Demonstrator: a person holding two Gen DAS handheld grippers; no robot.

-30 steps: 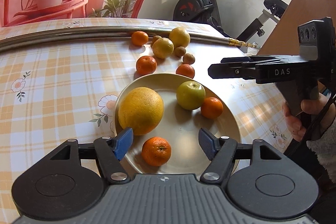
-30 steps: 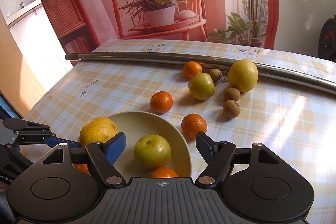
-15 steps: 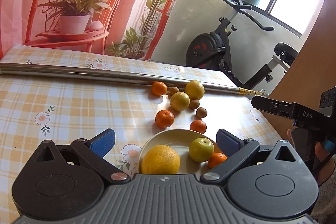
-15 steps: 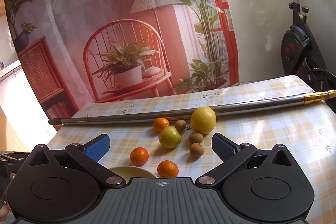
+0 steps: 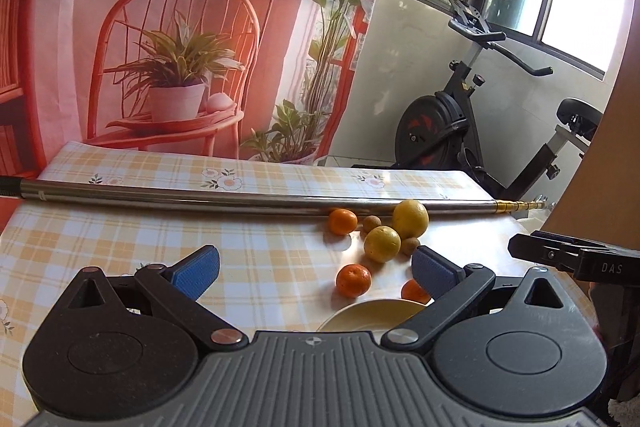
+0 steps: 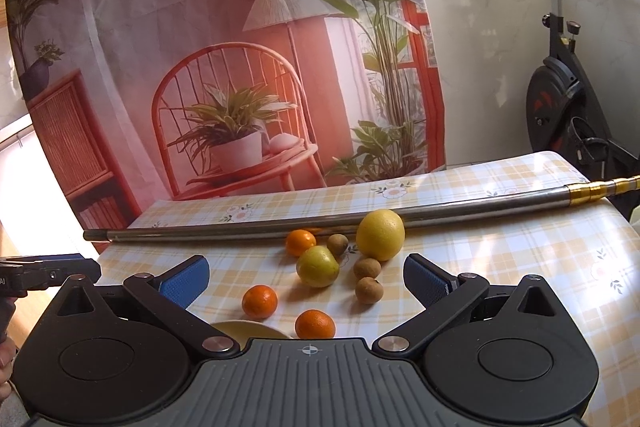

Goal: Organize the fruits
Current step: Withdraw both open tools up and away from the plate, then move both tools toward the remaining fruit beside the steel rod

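Observation:
Loose fruit lies on the checked table: a big yellow citrus [image 6: 380,235], a yellow-green apple [image 6: 318,266], mandarins [image 6: 259,301] [image 6: 315,324] [image 6: 300,242] and small brown longans [image 6: 369,290]. The same group shows in the left wrist view, with the citrus [image 5: 410,219] and the apple [image 5: 382,243]. Only the rim of the cream plate [image 5: 372,315] [image 6: 248,327] shows; its contents are hidden. My left gripper [image 5: 316,273] is open and empty, held back above the plate. My right gripper [image 6: 306,281] is open and empty, well short of the fruit.
A long steel pole [image 5: 200,197] [image 6: 400,219] lies across the table behind the fruit. The right gripper's body [image 5: 576,259] shows at the right edge of the left view. A printed backdrop and an exercise bike [image 5: 460,123] stand beyond the table.
Both grippers have pulled back and tilted up from the plate, and their jaws have opened wider. The fruit in the plate has dropped out of view. No loose fruit moved.

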